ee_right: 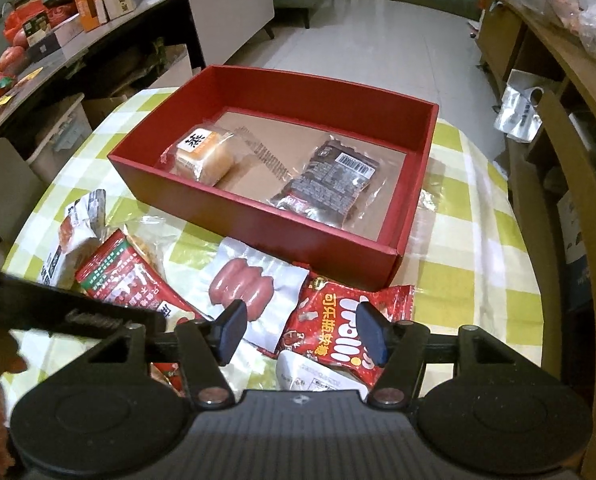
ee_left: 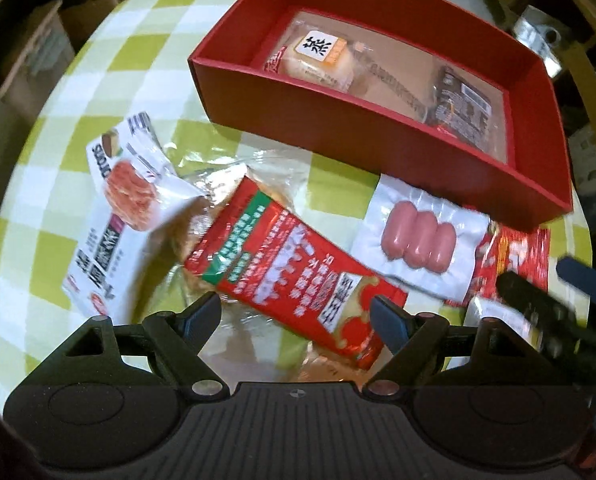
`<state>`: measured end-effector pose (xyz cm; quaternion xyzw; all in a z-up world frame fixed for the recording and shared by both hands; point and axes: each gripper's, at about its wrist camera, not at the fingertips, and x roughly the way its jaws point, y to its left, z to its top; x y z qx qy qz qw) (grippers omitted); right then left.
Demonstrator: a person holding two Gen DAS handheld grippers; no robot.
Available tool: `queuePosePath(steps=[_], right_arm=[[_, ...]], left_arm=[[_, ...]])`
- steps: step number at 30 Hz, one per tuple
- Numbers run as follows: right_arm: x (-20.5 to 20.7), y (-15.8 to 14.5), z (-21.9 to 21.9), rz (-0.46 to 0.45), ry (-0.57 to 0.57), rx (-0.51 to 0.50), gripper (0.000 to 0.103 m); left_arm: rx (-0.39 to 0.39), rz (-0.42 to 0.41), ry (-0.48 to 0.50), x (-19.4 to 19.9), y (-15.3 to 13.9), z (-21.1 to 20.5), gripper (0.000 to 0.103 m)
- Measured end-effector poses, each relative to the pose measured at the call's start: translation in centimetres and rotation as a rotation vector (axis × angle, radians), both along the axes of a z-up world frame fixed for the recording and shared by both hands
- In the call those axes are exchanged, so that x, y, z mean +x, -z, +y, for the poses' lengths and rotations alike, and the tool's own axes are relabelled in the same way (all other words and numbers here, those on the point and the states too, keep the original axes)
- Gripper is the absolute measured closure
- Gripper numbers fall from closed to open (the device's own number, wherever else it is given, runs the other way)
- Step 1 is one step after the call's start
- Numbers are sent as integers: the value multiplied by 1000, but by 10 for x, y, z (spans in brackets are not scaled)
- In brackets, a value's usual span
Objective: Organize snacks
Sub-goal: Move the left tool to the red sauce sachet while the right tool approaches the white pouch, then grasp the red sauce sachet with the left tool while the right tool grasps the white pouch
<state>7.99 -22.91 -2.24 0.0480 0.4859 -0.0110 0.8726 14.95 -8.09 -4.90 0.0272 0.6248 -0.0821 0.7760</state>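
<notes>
Left gripper (ee_left: pixel 298 316) open over the red noodle packet (ee_left: pixel 294 264), right gripper (ee_right: pixel 302 330) open above the red candy bag (ee_right: pixel 338 320), nothing held.

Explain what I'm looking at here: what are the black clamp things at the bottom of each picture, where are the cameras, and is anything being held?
Each picture comes from a camera riding on a hand-held two-finger gripper, looking along its fingers. The left gripper hovers open over a red snack packet; the right gripper stands open above a red candy bag. Neither holds anything. On the checked tablecloth also lie a sausage pack and a white packet. The red box already holds a small cake and a dark packet.
</notes>
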Motion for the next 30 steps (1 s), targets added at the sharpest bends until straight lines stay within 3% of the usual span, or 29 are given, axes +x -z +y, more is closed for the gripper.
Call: queuePosePath(steps=[4,9,11,15,20,23,27,30], right_arm=[[-2,1,-4,3,-5,7,34],[-4,2,-8,8,-20,8,34],[-5,3,-8,16,-29,1,33],[-6,8,-14,35,-20,-5,33],[-9,15,-19,64,-15,1,29],[-10,22,-22,89,-9,14,29],[-12,31,-25,119,11,64,29],[-12,38,-23,139,18,104,28]], left_arm=[[13,15,-119,8,11,-6,13],[50,-41,-254,18,14,-10,5],[79,-44,-265,21,18,-12,3],[177,-85,-179,13,23,-26,8],[193,-102,-72,-3,17,-24,30],[164,-89,-16,-13,15,-16,38],[146,-72,54,-26,18,-9,41],[149,-75,77,-28,23,-7,35]])
